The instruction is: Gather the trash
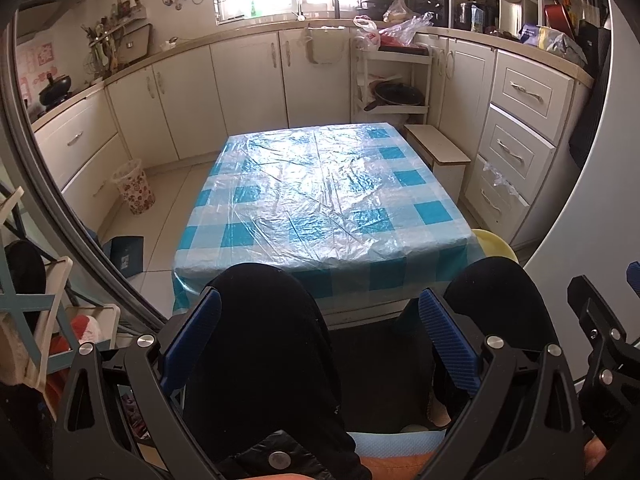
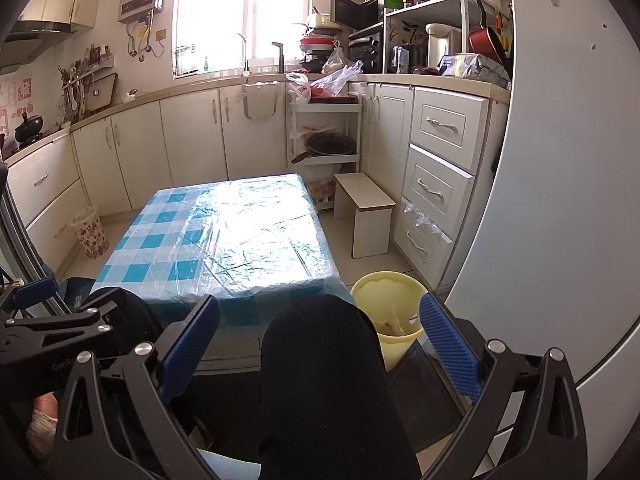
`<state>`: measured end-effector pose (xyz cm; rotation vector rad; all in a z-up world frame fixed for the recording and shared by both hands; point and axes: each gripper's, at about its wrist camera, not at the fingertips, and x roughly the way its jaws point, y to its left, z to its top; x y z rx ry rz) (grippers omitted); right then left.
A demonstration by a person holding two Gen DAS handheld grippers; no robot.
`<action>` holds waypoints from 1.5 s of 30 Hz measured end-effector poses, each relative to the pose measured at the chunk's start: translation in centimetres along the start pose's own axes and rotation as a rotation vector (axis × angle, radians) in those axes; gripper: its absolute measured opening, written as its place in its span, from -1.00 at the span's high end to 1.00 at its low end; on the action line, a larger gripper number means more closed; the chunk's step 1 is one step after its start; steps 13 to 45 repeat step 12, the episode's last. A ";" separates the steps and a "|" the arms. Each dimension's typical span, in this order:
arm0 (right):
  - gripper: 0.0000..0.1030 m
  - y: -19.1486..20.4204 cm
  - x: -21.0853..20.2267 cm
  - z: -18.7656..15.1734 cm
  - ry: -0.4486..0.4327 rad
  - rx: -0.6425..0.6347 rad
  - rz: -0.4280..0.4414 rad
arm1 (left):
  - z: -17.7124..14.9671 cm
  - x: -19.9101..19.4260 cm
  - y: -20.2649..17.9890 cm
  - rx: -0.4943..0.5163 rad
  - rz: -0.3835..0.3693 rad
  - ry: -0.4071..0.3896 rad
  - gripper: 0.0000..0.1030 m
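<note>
Kitchen — checked plastic-covered table [image 1: 320, 200] before white cabinets [image 1: 248, 80], yellow bin [image 2: 386, 292] beside — both jaws wide, empty.

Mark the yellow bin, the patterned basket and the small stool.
yellow bin [image 2: 362, 289], right wrist view, on its left rim.
patterned basket [image 1: 136, 194], left wrist view, on its side wall.
small stool [image 2: 366, 194], right wrist view, on its seat.

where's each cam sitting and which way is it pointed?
Left wrist: on the left gripper, held low over the lap, facing the table and far cabinets; shows both knees, its blue fingers and the right gripper at the right edge.
Right wrist: on the right gripper, same heading, offset right; shows one knee and the left gripper.
Shared: table, yellow bin, stool, patterned basket.
</note>
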<state>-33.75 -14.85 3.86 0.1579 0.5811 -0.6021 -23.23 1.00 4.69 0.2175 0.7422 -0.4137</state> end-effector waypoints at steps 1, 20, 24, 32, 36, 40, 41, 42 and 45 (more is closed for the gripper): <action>-0.86 0.1 0.1 0.1 0.003 -0.006 -0.001 | 0.2 0.1 0.3 -0.006 0.004 0.000 -0.85; -0.86 1.9 2.9 1.6 0.055 -0.068 0.010 | 1.5 3.8 3.6 -0.069 0.019 0.075 -0.85; -0.86 1.9 2.9 1.6 0.055 -0.068 0.010 | 1.5 3.8 3.6 -0.069 0.019 0.075 -0.85; -0.86 1.9 2.9 1.6 0.055 -0.068 0.010 | 1.5 3.8 3.6 -0.069 0.019 0.075 -0.85; -0.86 1.9 2.9 1.6 0.055 -0.068 0.010 | 1.5 3.8 3.6 -0.069 0.019 0.075 -0.85; -0.86 1.9 2.9 1.6 0.055 -0.068 0.010 | 1.5 3.8 3.6 -0.069 0.019 0.075 -0.85; -0.86 1.9 2.9 1.6 0.055 -0.068 0.010 | 1.5 3.8 3.6 -0.069 0.019 0.075 -0.85; -0.86 1.9 2.9 1.6 0.055 -0.068 0.010 | 1.5 3.8 3.6 -0.069 0.019 0.075 -0.85; -0.86 1.9 2.9 1.6 0.055 -0.068 0.010 | 1.5 3.8 3.6 -0.069 0.019 0.075 -0.85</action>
